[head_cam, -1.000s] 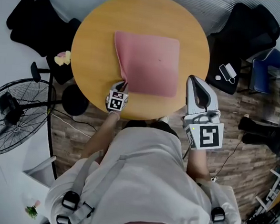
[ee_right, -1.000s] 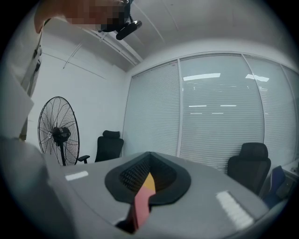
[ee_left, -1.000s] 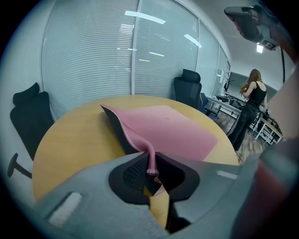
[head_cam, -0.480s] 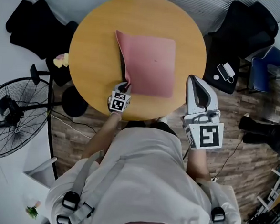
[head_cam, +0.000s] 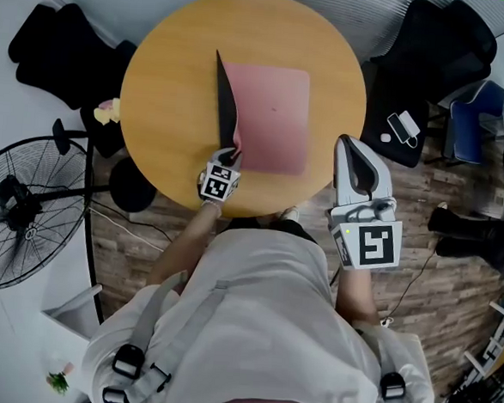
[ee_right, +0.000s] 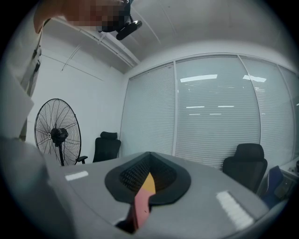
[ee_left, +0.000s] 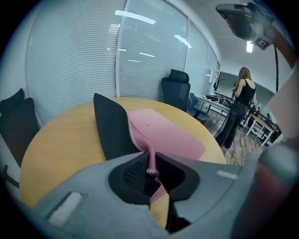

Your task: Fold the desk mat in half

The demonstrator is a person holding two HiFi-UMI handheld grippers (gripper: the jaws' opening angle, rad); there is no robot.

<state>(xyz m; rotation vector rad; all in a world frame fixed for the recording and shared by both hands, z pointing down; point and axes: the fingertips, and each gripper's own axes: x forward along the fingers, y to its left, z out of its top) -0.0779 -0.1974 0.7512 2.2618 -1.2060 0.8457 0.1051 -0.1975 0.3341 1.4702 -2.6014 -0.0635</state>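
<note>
A pink desk mat (head_cam: pixel 270 120) lies on the round wooden table (head_cam: pixel 170 79). Its left edge stands raised, showing the black underside (head_cam: pixel 227 108). My left gripper (head_cam: pixel 232 156) is shut on the mat's near left corner, and the left gripper view shows the pink stitched edge (ee_left: pixel 140 140) pinched between the pads of this gripper (ee_left: pixel 150 169). My right gripper (head_cam: pixel 349 143) hovers beyond the table's near right rim, clear of the mat, pointing about level. Its jaws (ee_right: pixel 142 186) show only a thin slit with nothing held.
A standing fan (head_cam: pixel 19 210) is on the floor at the left. Black office chairs stand at the upper left (head_cam: pixel 65 41) and upper right (head_cam: pixel 434 54), one with a phone (head_cam: pixel 408 128) on it. A person (ee_left: pixel 238 109) stands far off in the room.
My left gripper has carried the mat's corner to the right. The left edge has risen steeper, more black underside shows, and the pink area looks narrower. The right gripper stays put.
</note>
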